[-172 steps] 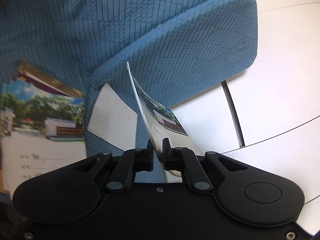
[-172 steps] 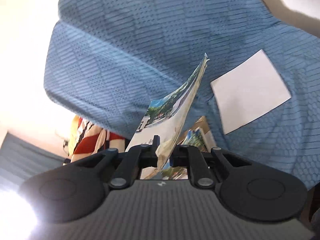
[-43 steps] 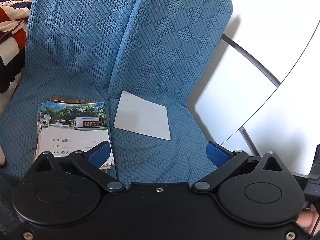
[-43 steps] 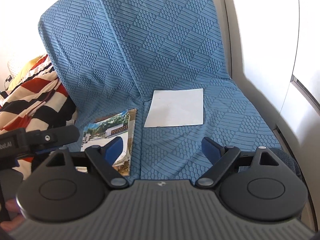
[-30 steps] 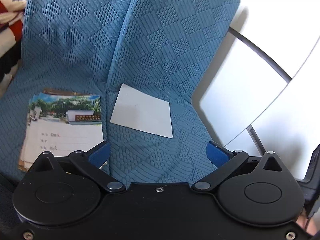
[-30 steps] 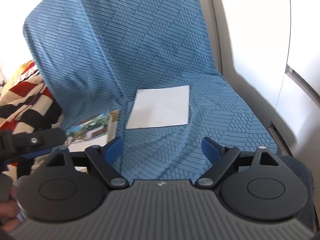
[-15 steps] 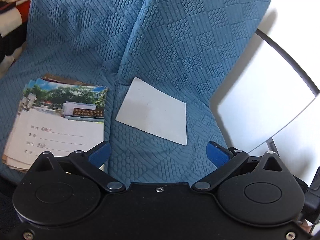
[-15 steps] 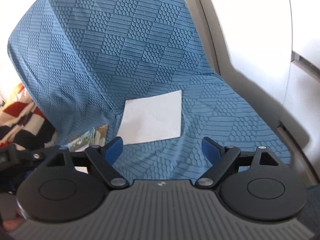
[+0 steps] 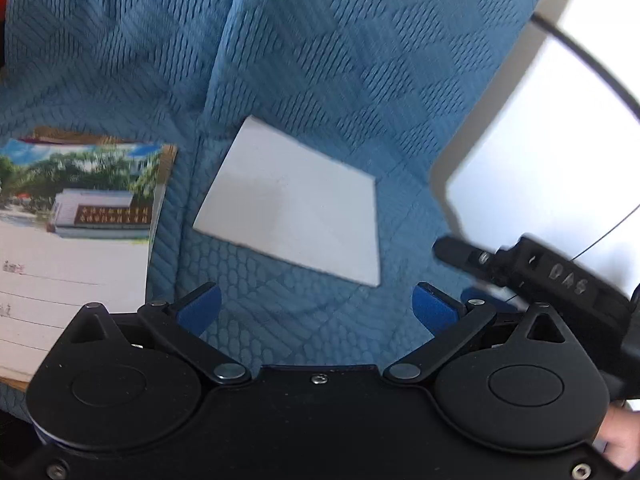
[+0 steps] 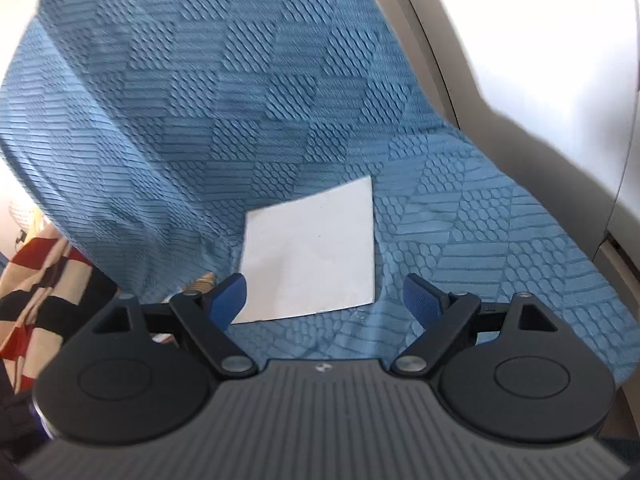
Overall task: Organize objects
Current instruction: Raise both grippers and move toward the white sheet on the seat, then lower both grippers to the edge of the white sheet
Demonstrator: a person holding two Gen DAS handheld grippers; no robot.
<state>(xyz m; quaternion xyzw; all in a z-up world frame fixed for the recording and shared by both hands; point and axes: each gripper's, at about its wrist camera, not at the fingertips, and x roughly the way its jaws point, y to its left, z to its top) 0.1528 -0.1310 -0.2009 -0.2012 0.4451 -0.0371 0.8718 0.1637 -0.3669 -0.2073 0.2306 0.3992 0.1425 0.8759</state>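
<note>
Both claws, left claw and right claw, have neared the white sheet, spread empty.

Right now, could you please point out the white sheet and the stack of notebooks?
white sheet (image 9: 292,216), left wrist view, middle of its face.
stack of notebooks (image 9: 76,248), left wrist view, top cover.

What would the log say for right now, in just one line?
left tool: open, empty | right tool: open, empty | white sheet: flat on blue seat cover | notebook stack: beside sheet, apart
</note>
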